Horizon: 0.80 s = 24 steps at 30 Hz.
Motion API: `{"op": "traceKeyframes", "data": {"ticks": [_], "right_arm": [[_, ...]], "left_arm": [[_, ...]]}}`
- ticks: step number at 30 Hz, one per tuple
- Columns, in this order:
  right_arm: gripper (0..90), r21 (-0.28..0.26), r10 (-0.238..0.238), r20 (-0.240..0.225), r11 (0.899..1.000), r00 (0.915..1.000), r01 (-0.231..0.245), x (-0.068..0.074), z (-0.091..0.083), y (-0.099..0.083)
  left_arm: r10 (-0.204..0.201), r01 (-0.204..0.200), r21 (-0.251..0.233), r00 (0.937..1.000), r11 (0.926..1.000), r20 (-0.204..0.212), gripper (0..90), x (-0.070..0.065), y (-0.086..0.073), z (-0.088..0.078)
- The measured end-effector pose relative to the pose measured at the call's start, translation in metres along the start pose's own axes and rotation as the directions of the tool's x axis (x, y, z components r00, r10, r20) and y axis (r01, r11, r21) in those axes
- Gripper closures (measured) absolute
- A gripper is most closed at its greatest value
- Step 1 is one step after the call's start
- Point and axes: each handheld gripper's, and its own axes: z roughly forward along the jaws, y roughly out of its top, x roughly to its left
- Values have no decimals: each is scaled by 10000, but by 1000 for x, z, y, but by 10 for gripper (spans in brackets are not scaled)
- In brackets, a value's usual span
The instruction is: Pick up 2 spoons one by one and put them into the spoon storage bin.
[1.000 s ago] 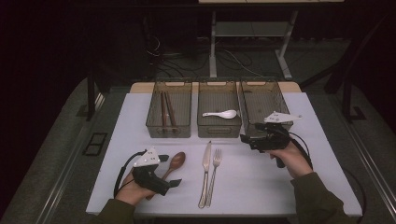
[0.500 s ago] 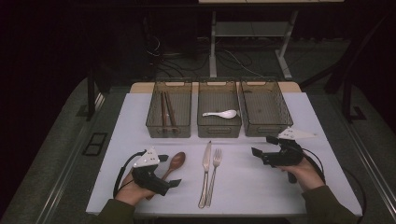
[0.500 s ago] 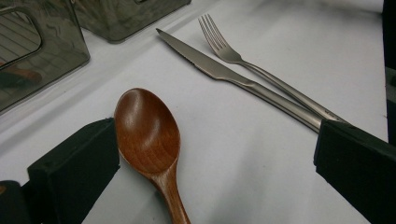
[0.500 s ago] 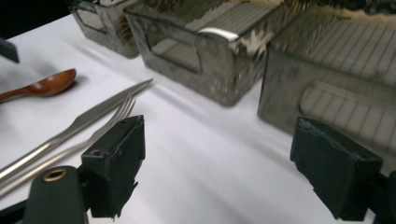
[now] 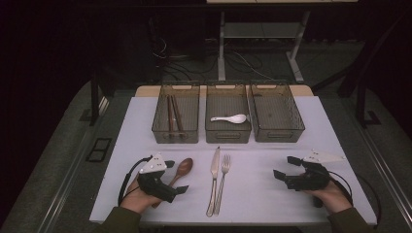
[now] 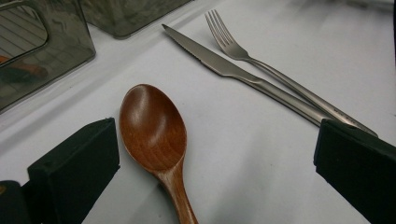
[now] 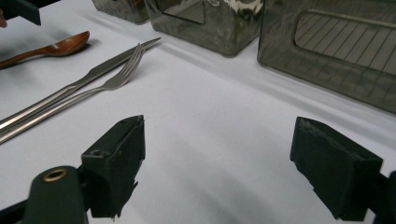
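A brown wooden spoon (image 5: 182, 168) lies on the white table (image 5: 257, 199) at the front left. My left gripper (image 5: 176, 176) stands open with its jaws on either side of the spoon's handle. In the left gripper view the spoon (image 6: 154, 130) lies between the wide-apart jaws of the left gripper (image 6: 212, 177). A steel knife (image 5: 214, 177) and fork (image 5: 223, 178) lie side by side at the front centre. My right gripper (image 5: 285, 168) rests open at the front right. In its own view the right gripper (image 7: 224, 168) has only bare table between its jaws.
Three clear grey bins stand in a row at the back. The left bin (image 5: 175, 136) holds dark chopsticks (image 5: 173, 114), the middle bin (image 5: 227, 135) a white spoon (image 5: 229, 118), and the right bin (image 5: 279, 133) looks empty. A table frame (image 5: 221, 43) stands on the dark floor behind.
My right gripper has moved from beside the right bin back and down to the front right of the table. The left gripper and the cutlery have stayed put.
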Motion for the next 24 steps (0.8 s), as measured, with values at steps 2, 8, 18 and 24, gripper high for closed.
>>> {"op": "traceKeyframes", "data": {"ticks": [2,8,18,24], "right_arm": [[182,41,-64,-46,10000,10000,64,1,0,-2],[182,177,-145,30,9997,9999,144,1,3,-2],[183,365,-290,151,9989,9995,284,2,5,-3],[183,431,-400,231,9983,9989,390,2,6,-3]], "left_arm": [[-14,13,-21,10000,10000,-6,0,0,0,-1],[-45,45,-47,9999,10000,-129,67,3,2,-3],[-129,123,-98,9980,9999,-624,279,19,7,-3],[-253,251,-28,9961,9997,-847,388,33,13,3]]}}
